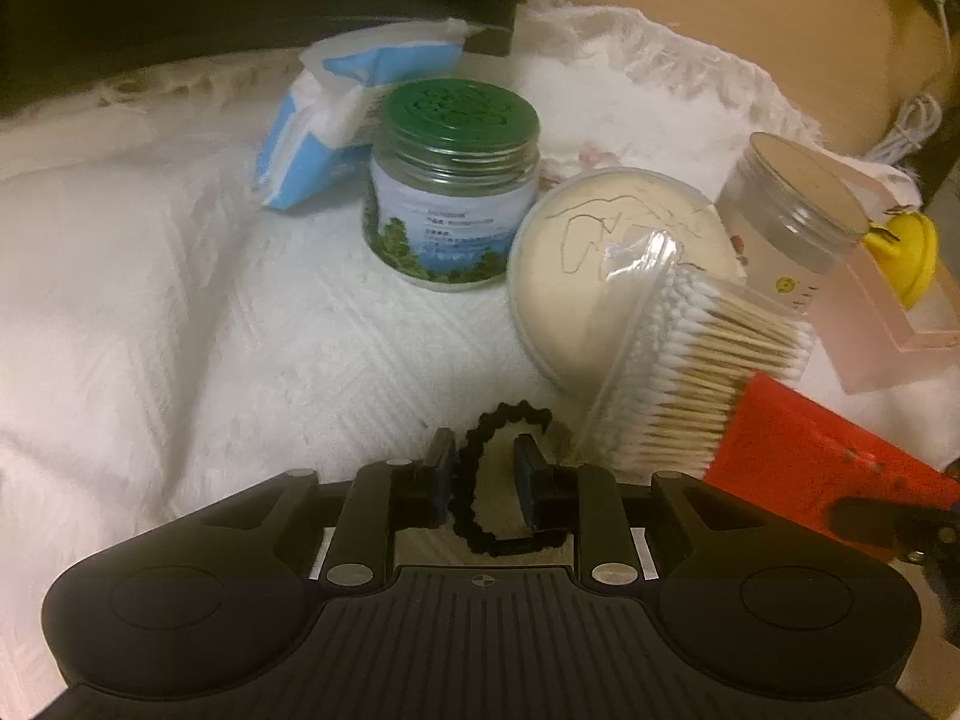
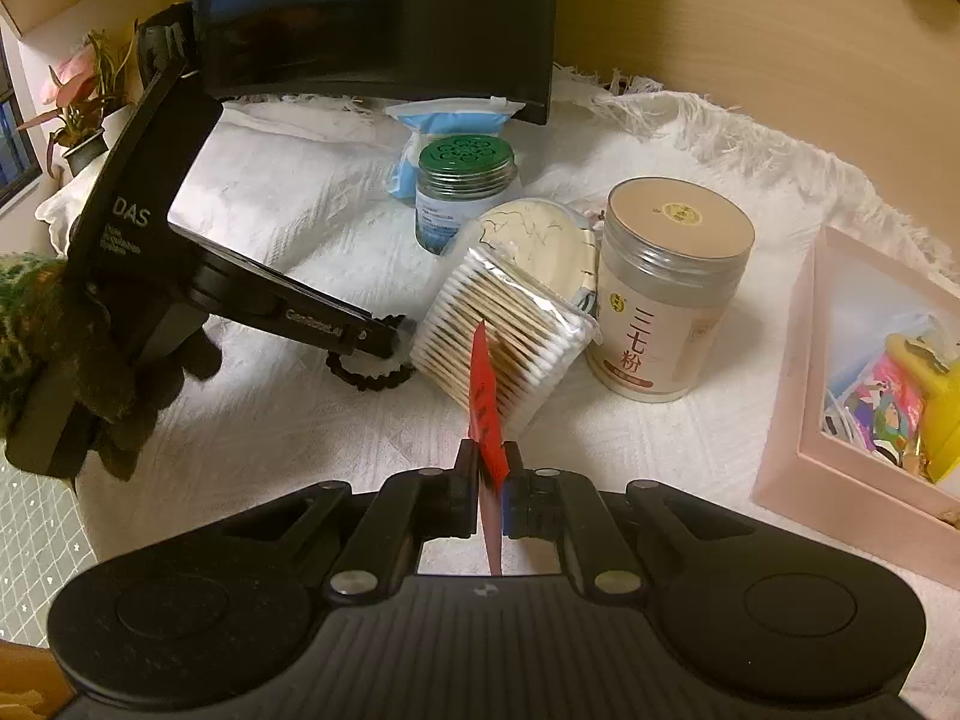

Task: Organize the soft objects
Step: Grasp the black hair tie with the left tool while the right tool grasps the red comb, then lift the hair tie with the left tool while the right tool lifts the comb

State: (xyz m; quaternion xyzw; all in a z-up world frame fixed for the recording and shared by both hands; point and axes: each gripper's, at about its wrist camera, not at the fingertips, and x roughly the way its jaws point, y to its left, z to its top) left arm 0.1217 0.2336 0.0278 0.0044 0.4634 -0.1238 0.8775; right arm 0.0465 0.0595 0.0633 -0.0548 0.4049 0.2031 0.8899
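Left wrist view: left gripper (image 1: 483, 468) straddles one side of a black hair tie (image 1: 501, 474) on the white cloth (image 1: 150, 276), jaws slightly apart, not pinching. Right gripper (image 2: 491, 468) clamps a red card (image 2: 486, 414) beside cotton swabs (image 2: 510, 336).

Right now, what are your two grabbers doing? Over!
Right gripper shut on red packet. Left gripper open around black hair tie. Cotton swab pack close beside.

Black ribbed left gripper (image 1: 483, 459) with silver screws, blue pads, white "DAS" lettering.

Two jars (image 2: 465, 195), one swab pack (image 2: 504, 330), one box (image 2: 798, 420)
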